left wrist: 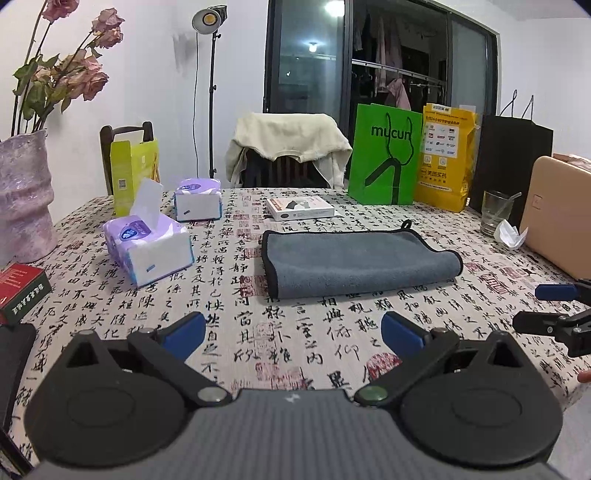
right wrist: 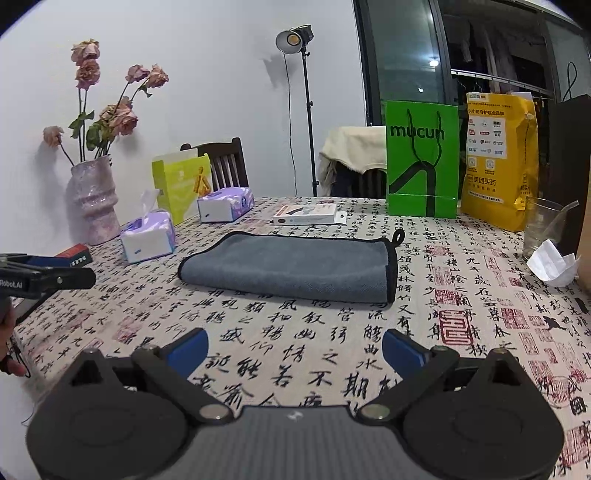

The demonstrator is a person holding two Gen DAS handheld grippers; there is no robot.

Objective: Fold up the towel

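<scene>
Grippers first. Left gripper: blue-padded fingers spread wide, nothing between them, poised over the tablecloth short of the towel. Right gripper: likewise spread wide and empty, over the cloth on the near side of the towel. Each gripper shows at the edge of the other's view, the right one at 3 o'clock from the left wrist camera, the left one at 9 o'clock from the right wrist camera.

Towel: grey with black edging, folded flat into a rectangle, lying at 12 o'clock from both grippers, apart from each. Hanging loop at its far edge, toward the green bag.

Surroundings, as catalogued from the left wrist view:
- Tissue pack, purple and white, one sheet standing up, at 10 o'clock.
- Second tissue pack, beyond the first.
- Yellow-green carton, open at the top, behind the packs.
- Vase, pinkish, with dried roses, at 9 o'clock.
- Red box, near the vase.
- Small white box, flat, just beyond the towel.
- Green bag and yellow bag, upright side by side at 1 o'clock.
- Glass, with crumpled paper beside it, at 2 o'clock.
- Chair, draped with a cream garment, beyond the far table edge.
- Lamp on a stand, against the wall.
</scene>
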